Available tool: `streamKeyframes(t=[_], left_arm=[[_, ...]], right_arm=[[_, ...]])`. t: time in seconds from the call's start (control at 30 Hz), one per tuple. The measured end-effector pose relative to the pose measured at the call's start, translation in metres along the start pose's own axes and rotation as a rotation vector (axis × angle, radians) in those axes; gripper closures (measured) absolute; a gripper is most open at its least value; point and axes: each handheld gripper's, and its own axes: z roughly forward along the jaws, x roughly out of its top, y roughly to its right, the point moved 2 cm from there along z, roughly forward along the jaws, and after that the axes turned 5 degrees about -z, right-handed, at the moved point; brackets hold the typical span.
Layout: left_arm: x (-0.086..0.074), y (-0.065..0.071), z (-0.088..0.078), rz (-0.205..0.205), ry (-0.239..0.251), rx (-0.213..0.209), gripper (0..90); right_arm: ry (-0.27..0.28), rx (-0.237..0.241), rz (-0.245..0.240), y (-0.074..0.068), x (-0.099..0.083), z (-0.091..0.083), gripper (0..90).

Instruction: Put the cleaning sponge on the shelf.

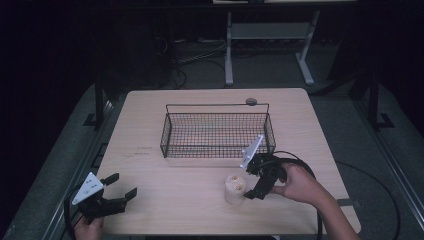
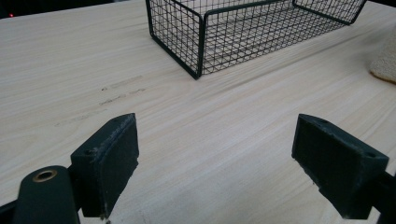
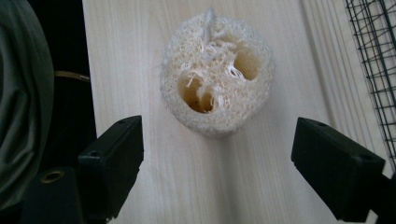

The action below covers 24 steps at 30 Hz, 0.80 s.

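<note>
A pale, fibrous loofah piece stands on end on the wooden table, near the front edge and right of centre. From above, in the right gripper view, the loofah shows two hollow holes. My right gripper is open just to its right and points down at it. The right gripper has its jaws wide apart short of the loofah, touching nothing. My left gripper is open and empty at the front left corner. In its own view the left gripper hovers over bare wood.
A black wire basket sits empty at the table's middle, just behind the loofah. The basket lies ahead of the left gripper, and its mesh edges the right gripper view. A cable loops by the right hand.
</note>
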Motion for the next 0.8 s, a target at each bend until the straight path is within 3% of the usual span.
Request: streamKeyframes(t=[0.8], left_arm=[[0.001, 0.000, -0.001, 0.002, 0.005, 0.002, 13.9]], right_arm=[[-0.045, 0.024, -0.044, 0.003, 0.024, 0.015, 16.4]])
